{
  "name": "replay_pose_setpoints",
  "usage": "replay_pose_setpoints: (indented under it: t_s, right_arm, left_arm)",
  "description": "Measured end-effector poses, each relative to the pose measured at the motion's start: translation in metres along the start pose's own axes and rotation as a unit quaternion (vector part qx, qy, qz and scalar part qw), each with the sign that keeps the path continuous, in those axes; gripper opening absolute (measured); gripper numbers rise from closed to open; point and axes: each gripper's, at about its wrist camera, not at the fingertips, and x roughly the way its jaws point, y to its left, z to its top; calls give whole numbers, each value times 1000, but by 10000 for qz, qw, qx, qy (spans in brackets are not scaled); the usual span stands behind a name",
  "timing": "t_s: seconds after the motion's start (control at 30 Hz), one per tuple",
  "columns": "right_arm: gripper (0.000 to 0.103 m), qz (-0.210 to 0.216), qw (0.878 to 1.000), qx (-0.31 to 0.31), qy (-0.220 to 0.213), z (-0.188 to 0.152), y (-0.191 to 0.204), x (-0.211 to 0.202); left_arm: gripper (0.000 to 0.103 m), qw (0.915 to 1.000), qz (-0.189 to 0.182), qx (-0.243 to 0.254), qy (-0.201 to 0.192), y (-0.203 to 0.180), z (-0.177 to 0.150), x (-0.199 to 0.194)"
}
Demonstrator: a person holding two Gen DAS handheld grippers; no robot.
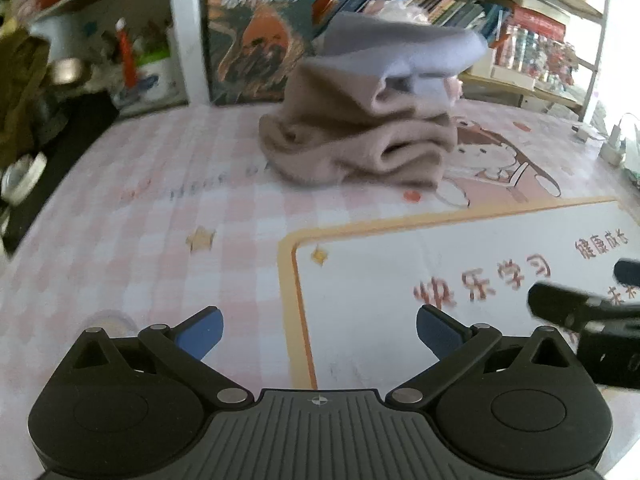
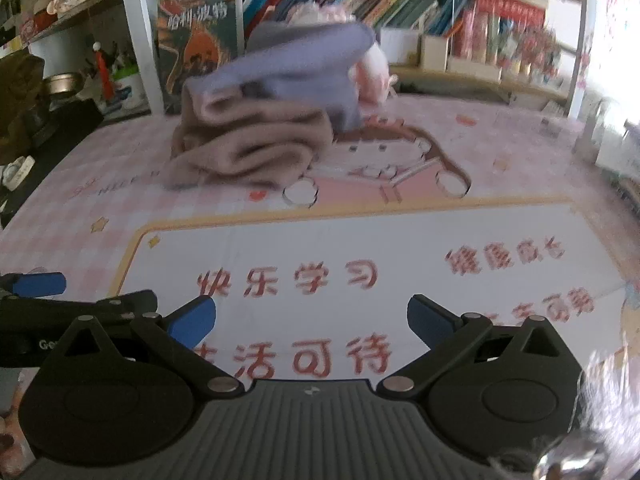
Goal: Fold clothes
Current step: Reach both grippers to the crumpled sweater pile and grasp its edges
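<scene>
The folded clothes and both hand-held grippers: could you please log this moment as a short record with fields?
Surface: pink checked table mat with cartoon print
Clothes: folded beige fleece garment with a folded lavender fleece garment stacked on top, at the far side of the mat
Left hand-held gripper: open, holding nothing, above the mat, well short of the stack
Right hand-held gripper: open, holding nothing, over the white panel with red lettering
Background: shelves of books behind the stack
Image quality: somewhat blurred
</scene>
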Motion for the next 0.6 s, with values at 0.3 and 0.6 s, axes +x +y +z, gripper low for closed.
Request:
replay_pose_setpoints:
  t_s: [0.3, 0.6]
  right_arm:
    - [103, 335, 9931, 1094, -240, 56, -46, 17]
    - [102, 472, 9803, 1909, -212, 77, -107, 47]
  left_arm:
    - [103, 9993, -212, 233, -197, -24, 75, 34]
    - [103, 9982, 380, 241, -397, -55, 133, 79]
